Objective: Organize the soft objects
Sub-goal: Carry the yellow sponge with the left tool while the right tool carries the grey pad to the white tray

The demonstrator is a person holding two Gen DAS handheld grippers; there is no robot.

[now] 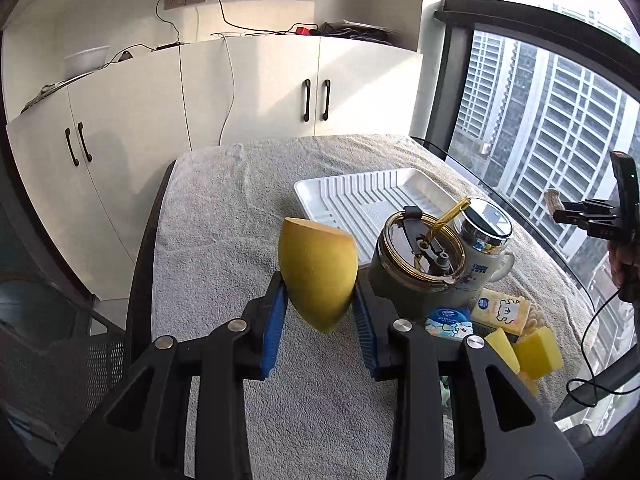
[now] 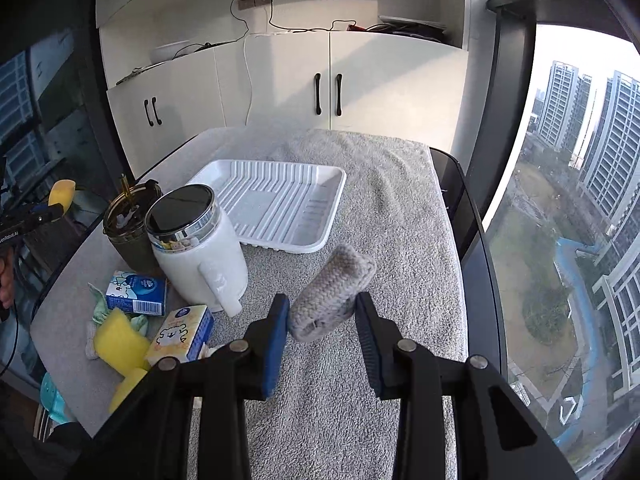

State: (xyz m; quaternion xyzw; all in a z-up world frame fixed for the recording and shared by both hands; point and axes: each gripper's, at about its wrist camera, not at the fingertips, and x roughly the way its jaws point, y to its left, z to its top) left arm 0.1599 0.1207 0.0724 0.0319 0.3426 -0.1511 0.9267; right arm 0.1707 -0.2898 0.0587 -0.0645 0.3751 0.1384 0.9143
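Presently, left wrist view: left gripper [image 1: 320, 308] clenched on yellow sponge egg [image 1: 318, 272], raised above towel-covered tabletop [image 1: 224, 240]; white tray [image 1: 360, 196] empty.

Right wrist view: right gripper [image 2: 322, 316] clenched on grey knit piece [image 2: 332, 292]. Loose yellow sponges [image 2: 120, 344] remaining beside cartons; sorting barely begun.

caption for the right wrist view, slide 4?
Right gripper holds a grey knitted piece above the towel-covered table, white tray ahead.
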